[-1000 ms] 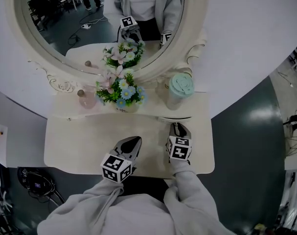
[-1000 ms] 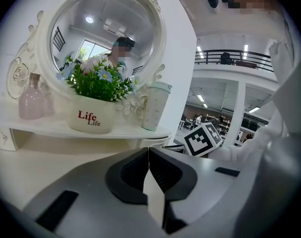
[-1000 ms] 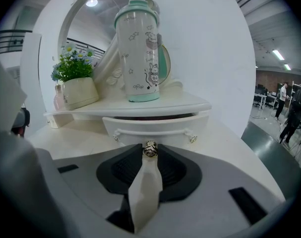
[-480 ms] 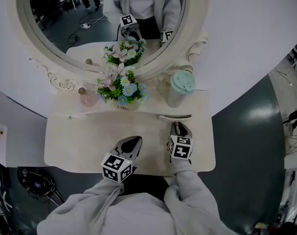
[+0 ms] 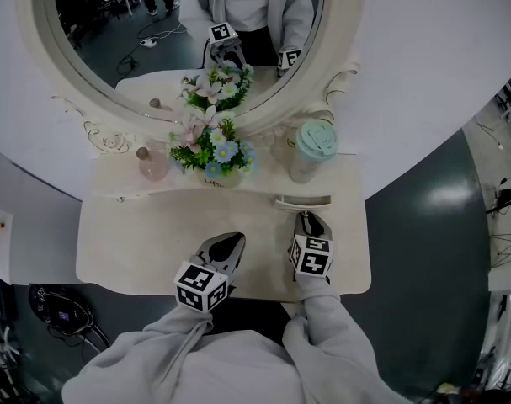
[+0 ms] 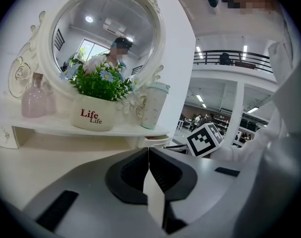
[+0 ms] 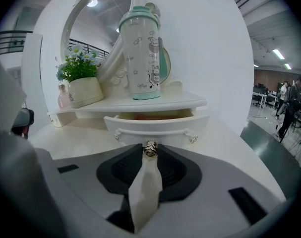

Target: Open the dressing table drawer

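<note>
While the right hand-held gripper [image 7: 150, 157] is pinching the knob [image 7: 150, 148] at its tips, pulling the part-open drawer [image 7: 155, 125] straight back is looking safest; the left hand-held gripper [image 6: 149, 155] is hanging closed, empty.

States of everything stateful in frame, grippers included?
right gripper: shut on drawer knob
left gripper: shut, nothing between the jaws
drawer: partly pulled out
tumbler: upright, lid on
pink bottle: upright, capped
flower pot: upright
</note>
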Demonstrator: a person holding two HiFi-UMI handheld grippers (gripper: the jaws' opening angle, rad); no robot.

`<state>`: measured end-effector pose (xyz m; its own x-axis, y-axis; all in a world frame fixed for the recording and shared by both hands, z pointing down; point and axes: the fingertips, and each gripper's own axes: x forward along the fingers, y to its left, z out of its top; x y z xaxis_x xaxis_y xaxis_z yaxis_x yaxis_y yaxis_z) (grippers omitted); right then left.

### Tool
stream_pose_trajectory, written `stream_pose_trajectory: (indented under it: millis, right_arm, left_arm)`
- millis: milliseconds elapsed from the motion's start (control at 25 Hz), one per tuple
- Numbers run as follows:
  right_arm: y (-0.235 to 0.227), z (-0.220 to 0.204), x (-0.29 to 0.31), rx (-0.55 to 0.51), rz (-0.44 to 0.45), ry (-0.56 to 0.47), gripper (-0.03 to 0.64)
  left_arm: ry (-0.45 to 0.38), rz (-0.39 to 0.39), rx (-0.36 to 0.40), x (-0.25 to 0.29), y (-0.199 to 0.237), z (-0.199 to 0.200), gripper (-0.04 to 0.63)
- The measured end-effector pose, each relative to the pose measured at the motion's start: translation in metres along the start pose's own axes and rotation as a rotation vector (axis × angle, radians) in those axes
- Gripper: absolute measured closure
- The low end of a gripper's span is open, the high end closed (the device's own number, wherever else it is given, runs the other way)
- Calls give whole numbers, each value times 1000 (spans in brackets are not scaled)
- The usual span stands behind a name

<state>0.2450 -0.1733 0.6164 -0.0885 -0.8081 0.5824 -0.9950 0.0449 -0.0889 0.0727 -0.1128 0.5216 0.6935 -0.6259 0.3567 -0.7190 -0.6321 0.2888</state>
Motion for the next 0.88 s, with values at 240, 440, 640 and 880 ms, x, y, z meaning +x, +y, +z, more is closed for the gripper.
stream_pose_trajectory:
  millis: [240,440,640,880]
  right_arm:
    - [1,-4,-5,-3,6,-1,508]
    - [2,-8,-13,-7,12,-5,508]
    - [3,-13,-19,-11,17,-15,508]
    - [2,-17,-22,-20,19,-23,509]
  left_arm:
    - [3,-2,1,1,-2,-1,580]
    - [6,-13,7,3,-7,-2,580]
    - [10,-21,7,6,-9,-4,580]
    - [13,-32,10,8,-13,-5,580]
